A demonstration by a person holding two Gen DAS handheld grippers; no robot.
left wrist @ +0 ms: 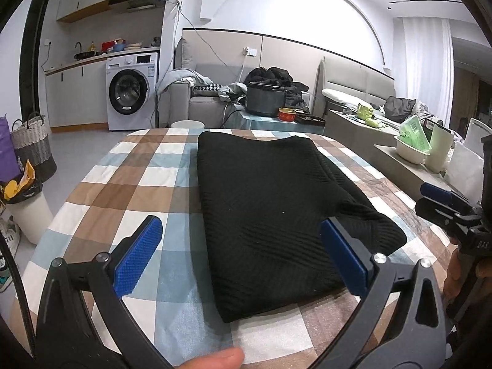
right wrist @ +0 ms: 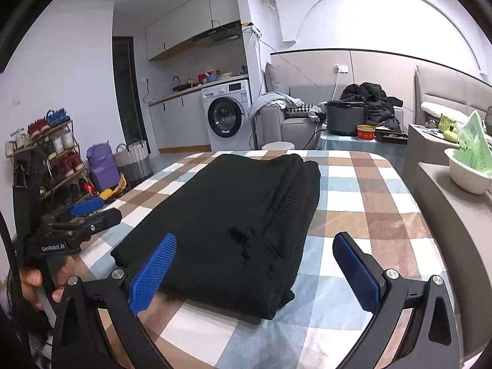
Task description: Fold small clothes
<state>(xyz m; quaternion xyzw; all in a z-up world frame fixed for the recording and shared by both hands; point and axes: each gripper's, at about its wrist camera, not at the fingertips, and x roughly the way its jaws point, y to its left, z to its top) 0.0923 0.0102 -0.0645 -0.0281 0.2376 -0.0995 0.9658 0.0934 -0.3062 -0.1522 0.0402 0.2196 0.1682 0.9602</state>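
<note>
Across the middle of the checked tablecloth (left wrist: 129,184) lies the black knit garment (left wrist: 264,209), already folded into a thick rectangle with stacked layers showing along its right side in the right wrist view. It rests flat and is held by nothing. Behind the table stand a washing machine (left wrist: 132,92) and a sofa (left wrist: 209,92) heaped with clothes, well apart from the work.

Nearer the cameras, the left gripper (left wrist: 243,255) hovers over the near left part of the garment, its blue pads (left wrist: 138,255) spread as wide as they go, one off the cloth on the table side and one above the knit. The right gripper (right wrist: 255,273) hangs over the near right corner with its fingers likewise spread wide and nothing between them; neither pair presses on the fabric.

By the look of it, the fold is made and the step in hand is letting go and checking the result. To do that well, lift both tools straight away from the knit so no pad snags a rib and drags a layer open. If another fold is wanted, pinch through all layers at the near corners together, and carry both corners evenly so the edges stay aligned.
</note>
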